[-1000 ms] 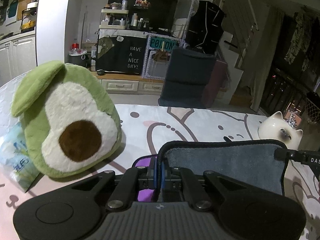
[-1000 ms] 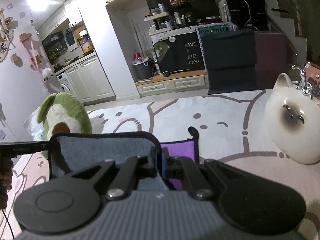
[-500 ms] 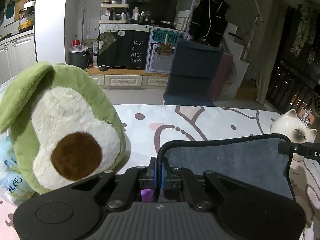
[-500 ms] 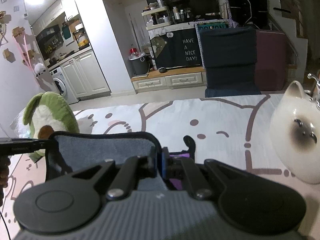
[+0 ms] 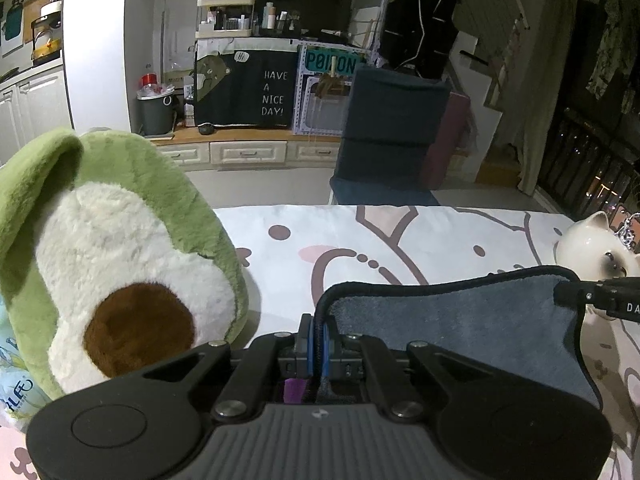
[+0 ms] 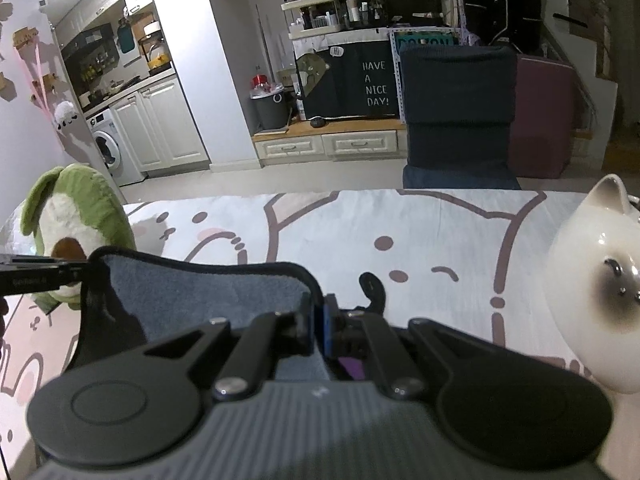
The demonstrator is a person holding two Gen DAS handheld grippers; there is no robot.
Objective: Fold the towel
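Note:
A grey towel (image 5: 452,320) with black trim is stretched between my two grippers above the patterned table. My left gripper (image 5: 319,338) is shut on the towel's left corner. My right gripper (image 6: 319,324) is shut on its right corner; the towel (image 6: 200,300) spreads to its left. A purple underside (image 5: 294,390) of the towel shows below the left jaws, and in the right wrist view (image 6: 354,368) too. A small black hanging loop (image 6: 374,292) sticks up beside the right gripper. Each gripper's tip shows at the edge of the other view.
A green avocado plush (image 5: 112,264) sits close on the left. A white ceramic cat (image 6: 600,280) sits on the right. The table cover (image 5: 400,240) has a pink and brown cartoon print. A blue packet (image 5: 16,384) lies behind the plush. A dark chair (image 5: 392,136) stands beyond the table.
Both grippers have carried the held towel forward over the table. The plush and the cat look nearer and larger. Less of the purple side shows.

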